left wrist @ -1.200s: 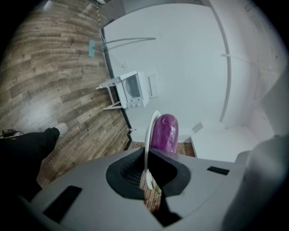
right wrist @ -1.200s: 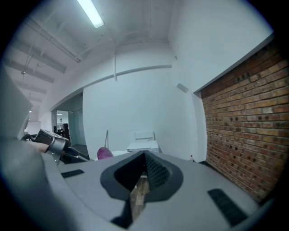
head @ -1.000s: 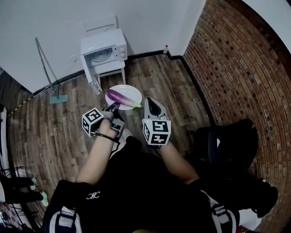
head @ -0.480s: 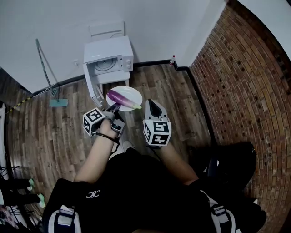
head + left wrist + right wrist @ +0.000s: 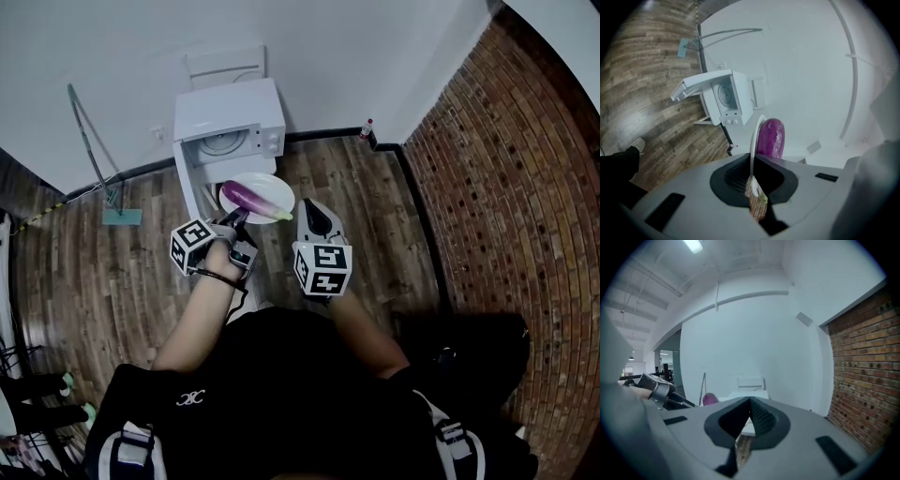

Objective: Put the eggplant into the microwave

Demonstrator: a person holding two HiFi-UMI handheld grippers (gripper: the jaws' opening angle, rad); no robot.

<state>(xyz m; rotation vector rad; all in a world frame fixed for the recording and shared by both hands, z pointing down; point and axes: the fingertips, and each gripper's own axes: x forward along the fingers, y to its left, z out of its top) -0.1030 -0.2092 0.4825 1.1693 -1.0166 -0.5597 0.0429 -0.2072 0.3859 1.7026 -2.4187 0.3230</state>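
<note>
The fingers [image 5: 736, 174] of the left gripper [image 5: 752, 180] are closed almost fully on the rim of a white plate [image 5: 753, 140], which is seen edge-on between the pads in the left gripper view. The plate is carried by that rim alone, and the purple eggplant [image 5: 769, 137] lies on its upper face, beyond the jaws. In the head view the left gripper [image 5: 236, 221] is clamped at the near edge of the plate [image 5: 270, 186], and the eggplant [image 5: 246, 196] is laid across it with its green stalk end toward the right gripper [image 5: 314, 214]. The fingers [image 5: 764, 420] of the right gripper [image 5: 749, 414] are brought together at the tips with nothing between them; this gripper is held level beside the plate without contact. The eggplant is therefore on the plate and outside the microwave [image 5: 230, 117]. The microwave stands against the white wall with its door [image 5: 190, 183] swung open and its turntable exposed; the plate is held in front of the opening. In the left gripper view the microwave [image 5: 726, 96] appears clear of the plate. A mop [image 5: 94, 141] leans against the wall to the left, above a wooden floor [image 5: 112, 272], and a brick wall [image 5: 506, 169] closes the right side.
</note>
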